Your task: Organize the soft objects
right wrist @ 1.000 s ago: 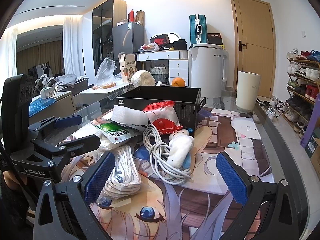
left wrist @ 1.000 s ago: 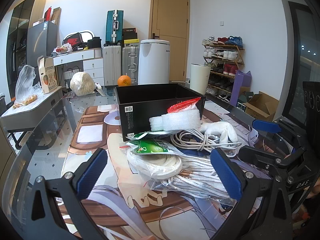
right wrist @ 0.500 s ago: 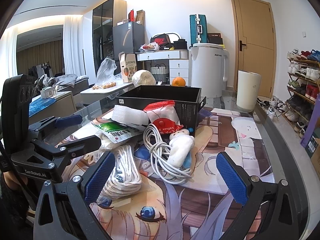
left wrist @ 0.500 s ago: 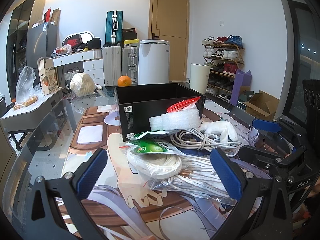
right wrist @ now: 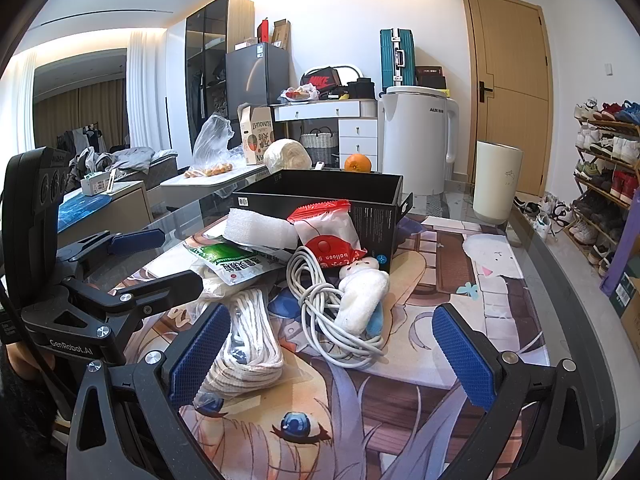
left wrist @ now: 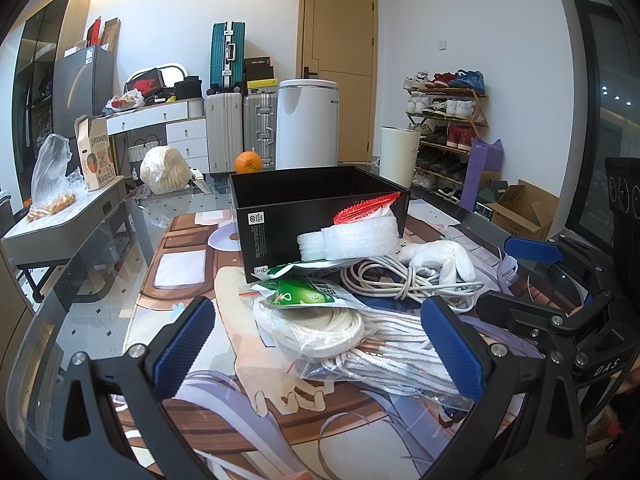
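Nothing moved, both grippers' fingers [left wrist: 450,346] apart, rope bundle [right wrist: 250,336] lengthwise toward box [right wrist: 320,196]

Right gripper [right wrist: 330,354] jaws spread wide above coiled cable [right wrist: 320,300] and plush toy [right wrist: 362,298].

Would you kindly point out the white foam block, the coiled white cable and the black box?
white foam block [left wrist: 352,237], left wrist view, front face.
coiled white cable [right wrist: 332,316], right wrist view, middle loops.
black box [left wrist: 280,216], left wrist view, front wall.
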{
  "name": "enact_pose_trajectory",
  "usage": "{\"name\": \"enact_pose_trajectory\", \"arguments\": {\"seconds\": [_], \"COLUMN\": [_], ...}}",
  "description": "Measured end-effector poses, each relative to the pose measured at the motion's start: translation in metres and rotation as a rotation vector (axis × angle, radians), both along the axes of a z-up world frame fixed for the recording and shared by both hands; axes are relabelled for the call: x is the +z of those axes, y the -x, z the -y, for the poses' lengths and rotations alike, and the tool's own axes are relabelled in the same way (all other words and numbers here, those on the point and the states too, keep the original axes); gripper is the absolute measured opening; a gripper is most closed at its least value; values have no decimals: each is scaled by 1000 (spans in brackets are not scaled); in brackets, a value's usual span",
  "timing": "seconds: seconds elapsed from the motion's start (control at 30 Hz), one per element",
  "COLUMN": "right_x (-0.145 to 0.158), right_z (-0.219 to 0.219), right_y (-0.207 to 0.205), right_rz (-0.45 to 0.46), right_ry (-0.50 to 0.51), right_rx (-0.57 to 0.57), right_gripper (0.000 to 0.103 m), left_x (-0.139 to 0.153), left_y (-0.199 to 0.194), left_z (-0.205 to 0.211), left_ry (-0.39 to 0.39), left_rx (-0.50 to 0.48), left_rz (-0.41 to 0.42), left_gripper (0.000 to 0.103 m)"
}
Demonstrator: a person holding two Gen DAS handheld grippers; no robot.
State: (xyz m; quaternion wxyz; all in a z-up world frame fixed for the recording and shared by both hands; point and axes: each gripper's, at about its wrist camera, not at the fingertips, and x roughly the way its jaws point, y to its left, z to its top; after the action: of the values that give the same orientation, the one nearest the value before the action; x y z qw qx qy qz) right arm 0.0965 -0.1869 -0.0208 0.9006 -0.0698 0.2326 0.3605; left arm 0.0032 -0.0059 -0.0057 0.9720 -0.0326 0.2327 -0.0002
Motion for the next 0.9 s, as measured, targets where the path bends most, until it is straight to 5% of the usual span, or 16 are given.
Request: {"name": "enact_pose_trajectory", "arguments": {"seconds": [0.9], "right_x": [12], "right_z": [-1], "right_y": [-15], "right_rz": [-72], "right_ry": [98], "right_rx": [-44], "right_gripper": [102], "left_x": [8], "left_y": [-9], "left_z": [-12], "left_ry": [-8], "left_rx": [52], "left_rz": [-51], "left_gripper": [103]}}
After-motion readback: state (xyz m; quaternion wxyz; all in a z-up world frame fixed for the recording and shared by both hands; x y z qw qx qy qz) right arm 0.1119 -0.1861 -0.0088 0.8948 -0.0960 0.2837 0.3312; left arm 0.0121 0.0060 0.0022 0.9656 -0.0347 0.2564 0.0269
